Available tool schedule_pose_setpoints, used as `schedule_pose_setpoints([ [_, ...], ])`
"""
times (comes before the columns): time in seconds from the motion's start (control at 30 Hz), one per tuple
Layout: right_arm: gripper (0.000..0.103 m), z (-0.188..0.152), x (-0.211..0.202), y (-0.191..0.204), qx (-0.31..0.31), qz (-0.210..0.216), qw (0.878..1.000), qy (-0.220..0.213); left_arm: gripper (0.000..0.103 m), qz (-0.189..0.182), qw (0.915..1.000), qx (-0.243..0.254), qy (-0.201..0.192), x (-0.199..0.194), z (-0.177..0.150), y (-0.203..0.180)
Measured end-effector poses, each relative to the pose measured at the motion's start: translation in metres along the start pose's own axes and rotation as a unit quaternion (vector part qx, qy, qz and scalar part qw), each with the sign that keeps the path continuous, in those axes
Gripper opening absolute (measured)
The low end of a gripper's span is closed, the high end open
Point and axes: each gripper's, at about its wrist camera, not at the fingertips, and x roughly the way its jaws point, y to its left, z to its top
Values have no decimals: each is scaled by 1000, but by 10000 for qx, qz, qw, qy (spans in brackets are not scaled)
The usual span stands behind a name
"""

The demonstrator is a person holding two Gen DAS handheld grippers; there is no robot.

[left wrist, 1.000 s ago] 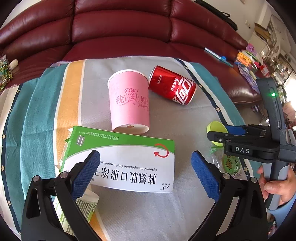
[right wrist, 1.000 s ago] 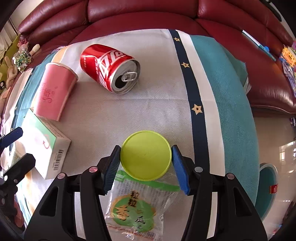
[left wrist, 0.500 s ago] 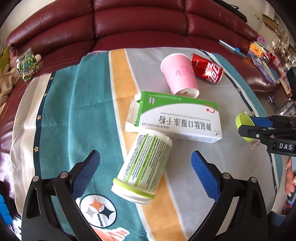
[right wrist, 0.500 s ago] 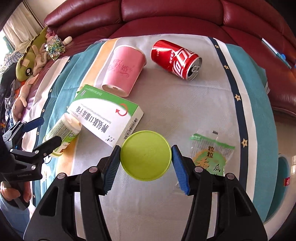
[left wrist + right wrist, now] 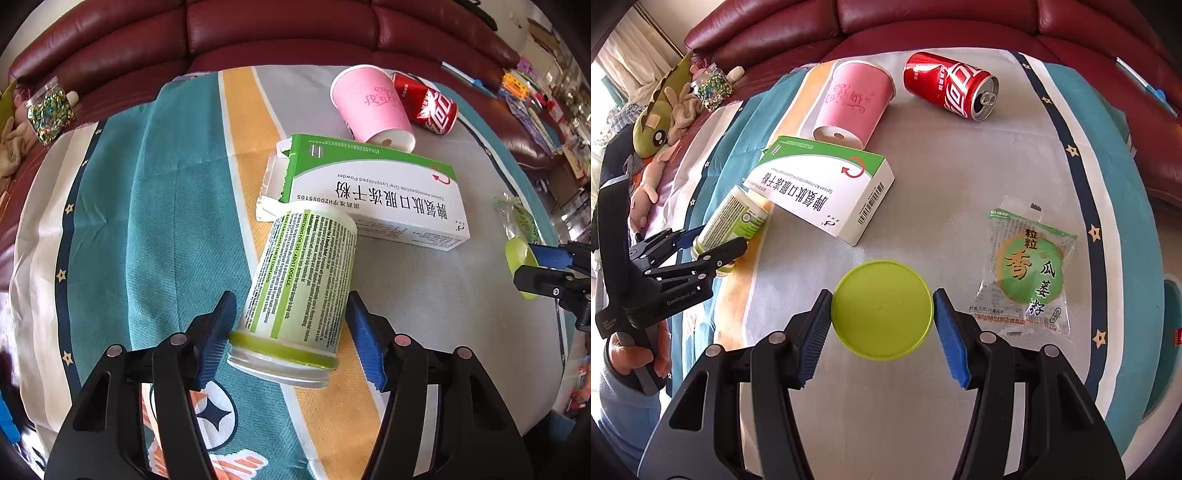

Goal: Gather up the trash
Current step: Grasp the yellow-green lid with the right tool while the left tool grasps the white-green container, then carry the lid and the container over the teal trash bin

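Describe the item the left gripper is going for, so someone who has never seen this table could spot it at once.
On the striped tablecloth in front of the red sofa, find the green-and-white medicine box. Lying on its side against the box's near edge is the supplement bottle, between the closing jaws of the left gripper. Only it is a lidless white cylinder with a lime-green band and fine print.

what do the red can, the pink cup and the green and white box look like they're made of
Red can: likely aluminium, glossy printed skin, bare silvery top with a pull tab.
Pink cup: apparently paper, matte, with a rolled rim and a white recessed base.
Green and white box: thin cardboard, slightly glossy print, a torn-open flap showing plain white board.
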Motion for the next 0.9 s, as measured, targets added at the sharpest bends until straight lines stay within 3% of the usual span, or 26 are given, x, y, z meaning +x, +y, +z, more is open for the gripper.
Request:
schedule_pose_setpoints([
  [0.33,53,-5,-18,-18,120,-37,9998,-144,57,-106,9995,-143,-252,-29,-10,-28],
  [0.9,53,-31,-73,-80,704,223,9946,-724,56,-338,9965,534,-552,-77,-9,-127],
])
